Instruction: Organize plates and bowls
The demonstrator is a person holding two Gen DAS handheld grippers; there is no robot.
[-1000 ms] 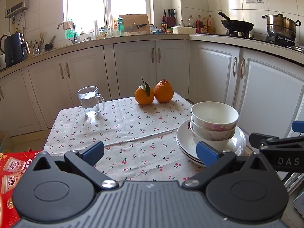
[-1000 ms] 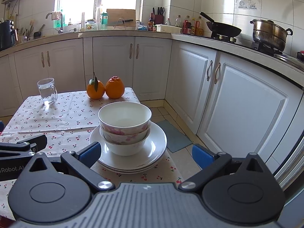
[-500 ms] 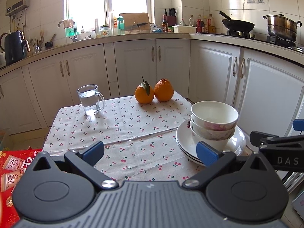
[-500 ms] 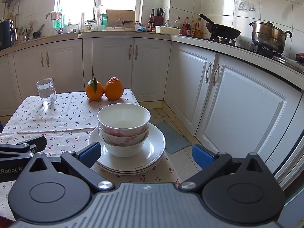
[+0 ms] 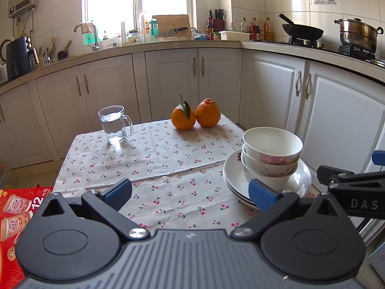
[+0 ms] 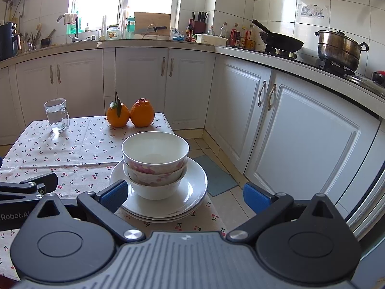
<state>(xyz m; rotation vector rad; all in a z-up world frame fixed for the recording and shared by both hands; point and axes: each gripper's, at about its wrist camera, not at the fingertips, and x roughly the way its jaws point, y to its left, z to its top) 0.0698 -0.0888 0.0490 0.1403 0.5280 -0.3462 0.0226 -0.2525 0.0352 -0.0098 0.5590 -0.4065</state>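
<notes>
A stack of bowls (image 6: 155,162) with pink flower patterns sits on a stack of white plates (image 6: 192,192) at the near right corner of the table; the bowls (image 5: 272,154) and plates (image 5: 300,180) also show in the left wrist view. My right gripper (image 6: 185,195) is open and empty, just in front of the plates. My left gripper (image 5: 190,192) is open and empty over the cherry-print tablecloth (image 5: 156,159), left of the stack. The right gripper's arm shows at the right edge of the left wrist view.
A glass mug of water (image 5: 115,124) and two oranges (image 5: 195,116) stand at the table's far side. A red box (image 5: 16,212) lies off the table's left edge. White cabinets (image 6: 300,132) run behind and to the right, with floor between.
Both grippers drifted slightly back and up; the view of the stack shifted a little. Nothing was taken hold of or moved on the table.
</notes>
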